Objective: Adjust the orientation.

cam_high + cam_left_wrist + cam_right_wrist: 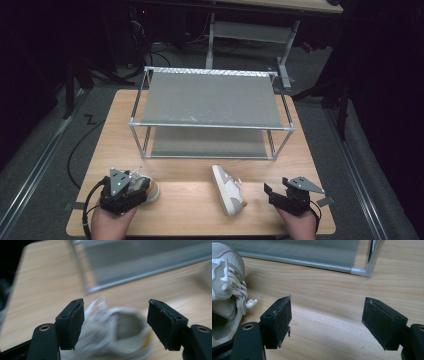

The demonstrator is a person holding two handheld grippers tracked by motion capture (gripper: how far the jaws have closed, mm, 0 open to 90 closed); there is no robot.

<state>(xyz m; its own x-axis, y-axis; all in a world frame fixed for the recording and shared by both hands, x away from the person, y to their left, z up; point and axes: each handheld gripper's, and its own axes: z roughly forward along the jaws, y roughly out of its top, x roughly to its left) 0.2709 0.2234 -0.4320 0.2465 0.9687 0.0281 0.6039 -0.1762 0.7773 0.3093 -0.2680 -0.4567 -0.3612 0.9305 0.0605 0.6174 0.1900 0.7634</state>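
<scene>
Left gripper (131, 186) hangs wide open over the near shoe (117, 332) — jaws straddling it, pads not pressing, lined up to grab — while the right gripper (327, 322) gapes empty beside the other shoe (228, 190), rack (210, 125) waiting behind.

A pale wood-grain table (190, 200) with a smooth, matt top carries a shoe rack (210, 100) of shiny metal tubing and grey woven-looking fabric shelves. Two white sneakers (227, 190) show perforated matt uppers, cloth laces and tan rubbery soles. The black gripper pads (283, 317) look rough and fuzzy, set on matt plastic jaws.
</scene>
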